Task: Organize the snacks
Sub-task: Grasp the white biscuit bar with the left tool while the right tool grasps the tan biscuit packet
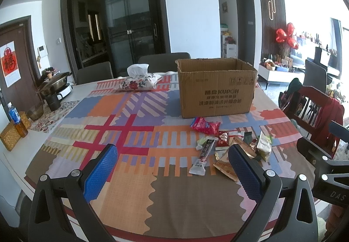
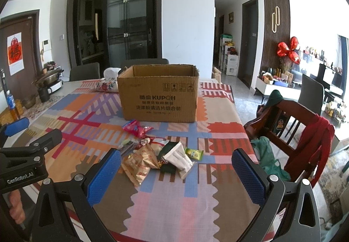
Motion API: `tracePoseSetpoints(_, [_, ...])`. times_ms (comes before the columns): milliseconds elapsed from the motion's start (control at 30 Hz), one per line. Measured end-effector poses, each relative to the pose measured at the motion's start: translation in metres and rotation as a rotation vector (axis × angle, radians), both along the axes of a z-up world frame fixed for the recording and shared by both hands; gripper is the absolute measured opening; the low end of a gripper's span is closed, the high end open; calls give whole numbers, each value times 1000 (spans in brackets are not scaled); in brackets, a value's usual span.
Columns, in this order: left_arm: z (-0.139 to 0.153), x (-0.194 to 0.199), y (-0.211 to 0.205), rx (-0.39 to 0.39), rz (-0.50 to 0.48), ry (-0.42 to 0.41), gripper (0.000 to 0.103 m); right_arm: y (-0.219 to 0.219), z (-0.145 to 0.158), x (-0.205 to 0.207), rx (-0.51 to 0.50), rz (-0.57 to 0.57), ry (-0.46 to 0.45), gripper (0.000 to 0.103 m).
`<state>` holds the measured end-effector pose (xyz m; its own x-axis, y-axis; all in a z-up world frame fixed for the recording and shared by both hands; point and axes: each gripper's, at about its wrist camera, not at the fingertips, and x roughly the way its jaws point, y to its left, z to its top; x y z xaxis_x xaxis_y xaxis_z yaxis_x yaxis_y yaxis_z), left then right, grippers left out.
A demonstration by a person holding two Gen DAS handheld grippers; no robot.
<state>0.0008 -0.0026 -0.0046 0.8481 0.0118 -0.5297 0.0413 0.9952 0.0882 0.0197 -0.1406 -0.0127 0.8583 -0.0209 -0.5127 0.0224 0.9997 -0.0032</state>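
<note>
An open cardboard box (image 1: 216,89) (image 2: 159,98) stands on the patterned tablecloth (image 1: 135,124) (image 2: 218,133). In front of it lies a heap of snack packets: a red bag (image 1: 205,125) (image 2: 136,128), a long dark-and-white stick pack (image 1: 201,158), tan packets (image 2: 139,163) (image 1: 226,166), a white pouch (image 2: 177,157) and a small yellow-green packet (image 2: 194,153). My left gripper (image 1: 172,168) hovers open over the cloth, left of the heap. My right gripper (image 2: 176,172) is open too, with the heap lying ahead between its blue fingers (image 2: 104,174).
A floral tissue pouch (image 1: 139,80) lies behind the box on the left. A pot (image 1: 54,84), dark mug (image 1: 53,101), blue-capped bottle (image 1: 15,116) and woven basket (image 1: 12,135) line the left edge. A wooden chair (image 2: 294,128) with red cloth stands right of the table.
</note>
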Motion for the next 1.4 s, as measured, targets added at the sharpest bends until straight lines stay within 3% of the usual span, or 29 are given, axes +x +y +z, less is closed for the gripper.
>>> tracePoseSetpoints(167, [-17, 9, 6, -1, -28, 27, 102, 6, -17, 17, 12, 46, 37, 103])
tracePoseSetpoints(333, [-30, 25, 4, 15, -97, 58, 94, 10, -34, 37, 40, 106, 72, 99])
tracePoseSetpoints(700, [-64, 70, -4, -29, -249, 213, 64, 12, -78, 87, 172, 203, 246, 83])
tracePoseSetpoints(833, [-77, 86, -9, -39, -284, 254, 57, 12, -95, 99, 204, 207, 312, 77])
tracePoseSetpoints(1033, [-94, 107, -11, -71, -313, 332, 50, 12, -108, 113, 210, 214, 357, 76])
tracePoseSetpoints(1267, [-112, 129, -17, -136, -317, 416, 39, 17, -111, 124, 208, 239, 380, 67])
tracePoseSetpoints(1400, [-121, 137, -22, -136, -310, 439, 35, 20, -115, 127, 215, 259, 401, 63])
